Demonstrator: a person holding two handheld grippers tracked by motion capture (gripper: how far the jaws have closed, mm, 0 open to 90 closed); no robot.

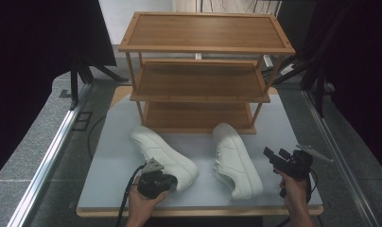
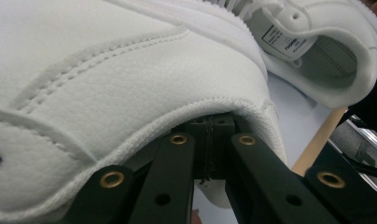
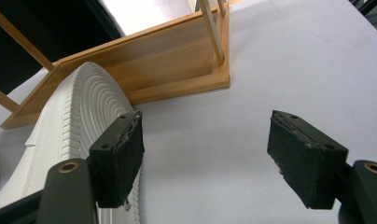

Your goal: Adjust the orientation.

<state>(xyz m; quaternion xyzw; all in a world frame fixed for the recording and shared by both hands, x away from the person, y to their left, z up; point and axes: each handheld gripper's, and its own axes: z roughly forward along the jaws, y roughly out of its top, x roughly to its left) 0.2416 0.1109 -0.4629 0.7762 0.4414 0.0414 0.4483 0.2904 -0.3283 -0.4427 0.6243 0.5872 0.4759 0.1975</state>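
Before the bare shelf rack (image 1: pixel 201 47), left fingers (image 2: pixel 210 140) clamp one white shoe's (image 1: pixel 163 153) collar; right fingers (image 3: pixel 114 158) apart.

Two white leather sneakers: left sneaker (image 1: pixel 164 156) by the black left gripper (image 1: pixel 172 182), right sneaker (image 1: pixel 236 160) beside the black right gripper (image 1: pixel 273 155), its sole ribbed in concentric arcs. Light brown wooden shoe rack (image 1: pixel 201 71) beyond both. Pale grey tabletop (image 1: pixel 113 165), wood-coloured edge.
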